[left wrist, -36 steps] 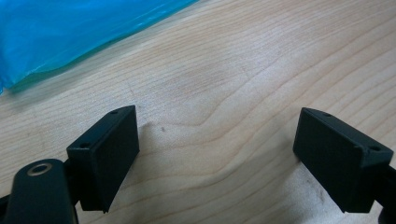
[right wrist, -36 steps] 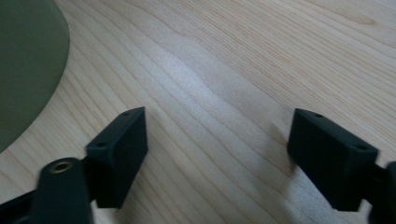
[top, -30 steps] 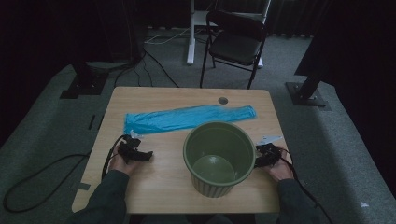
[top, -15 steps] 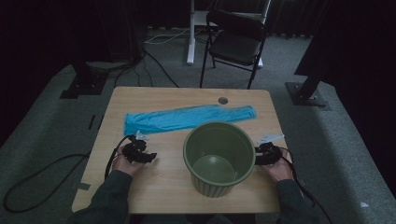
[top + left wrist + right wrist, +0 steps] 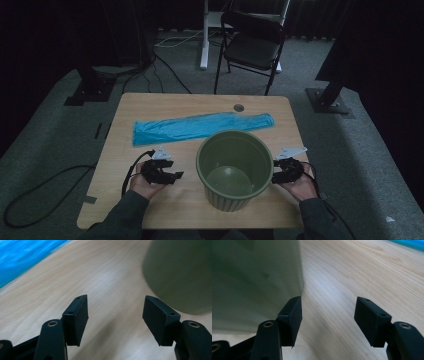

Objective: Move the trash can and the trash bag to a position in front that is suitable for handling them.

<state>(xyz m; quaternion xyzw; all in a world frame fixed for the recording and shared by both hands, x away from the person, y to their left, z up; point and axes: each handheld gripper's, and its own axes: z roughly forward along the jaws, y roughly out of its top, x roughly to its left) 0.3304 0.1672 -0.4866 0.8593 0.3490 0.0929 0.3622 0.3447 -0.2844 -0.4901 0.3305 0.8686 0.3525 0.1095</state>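
Observation:
A green plastic bucket (image 5: 235, 167) stands upright and empty on the near middle of the wooden table (image 5: 150, 105). Behind it a long blue plastic bag (image 5: 200, 126) lies flat across the table. My left gripper (image 5: 172, 176) is left of the bucket and points at it, open (image 5: 115, 305) with nothing between its jaws. The bucket wall (image 5: 180, 272) and the blue bag (image 5: 22, 257) lie ahead of it. My right gripper (image 5: 276, 176) sits close to the bucket's right side. Its jaws have just been opening and stand open (image 5: 328, 306) over bare wood, the bucket wall (image 5: 254, 277) beside the left jaw.
A small round hole (image 5: 239, 107) sits near the table's far edge. Beyond the table stand a black folding chair (image 5: 250, 45) and a white post (image 5: 204, 35). Black stand bases (image 5: 330, 102) and cables (image 5: 50, 185) lie on the grey carpet.
My left hand has moved right, toward the bucket, and a little nearer the front edge. My right hand has lifted slightly beside the bucket. Bucket and bag have stayed put.

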